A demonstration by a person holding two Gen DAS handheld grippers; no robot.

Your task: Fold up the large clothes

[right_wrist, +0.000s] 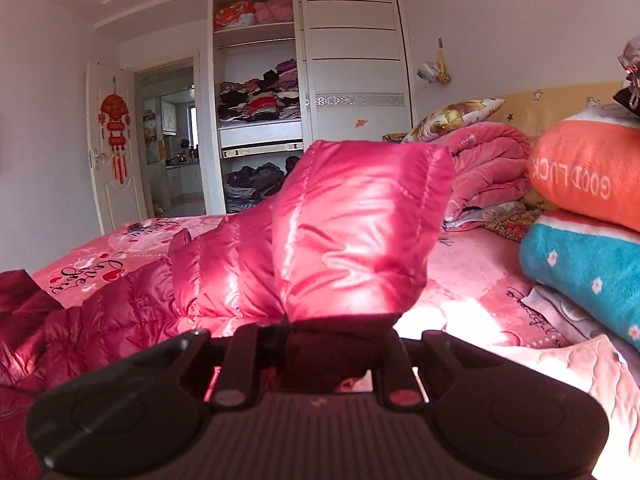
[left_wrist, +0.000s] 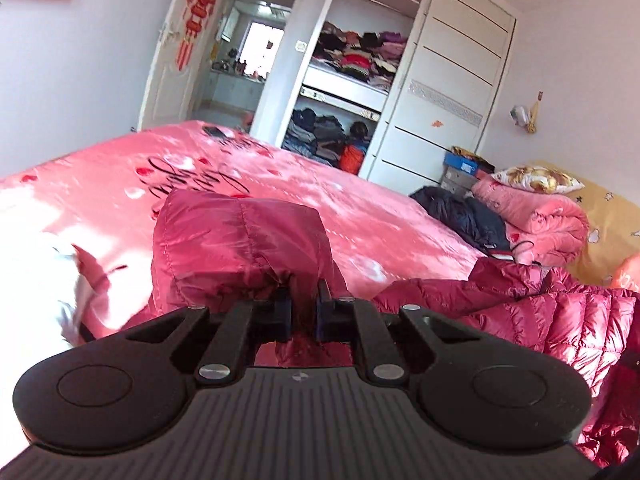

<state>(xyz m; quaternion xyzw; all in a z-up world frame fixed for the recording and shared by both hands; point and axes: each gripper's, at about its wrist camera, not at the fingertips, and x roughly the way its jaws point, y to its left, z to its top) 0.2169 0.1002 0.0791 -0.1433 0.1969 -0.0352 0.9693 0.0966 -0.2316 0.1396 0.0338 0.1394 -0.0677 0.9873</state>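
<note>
A shiny crimson quilted down jacket point(left_wrist: 540, 320) lies across a bed with a pink printed cover point(left_wrist: 280, 168). My left gripper point(left_wrist: 304, 300) is shut on a bunched corner of the jacket point(left_wrist: 240, 240), which stands up above the fingers, lifted off the bed. In the right wrist view my right gripper point(right_wrist: 332, 332) is shut on another end of the jacket point(right_wrist: 352, 232); the fabric rises in a puffed fold and hides the fingertips. The rest of the jacket point(right_wrist: 100, 320) trails down to the left onto the bed.
Folded blankets, orange point(right_wrist: 592, 176) and teal point(right_wrist: 580, 272), are stacked at the right. A pink quilt point(right_wrist: 488, 168) and a floral pillow point(right_wrist: 452, 116) lie near the headboard. A dark garment point(left_wrist: 464, 216) rests on the bed. An open wardrobe point(left_wrist: 352, 64) and doorway point(left_wrist: 248, 60) stand beyond.
</note>
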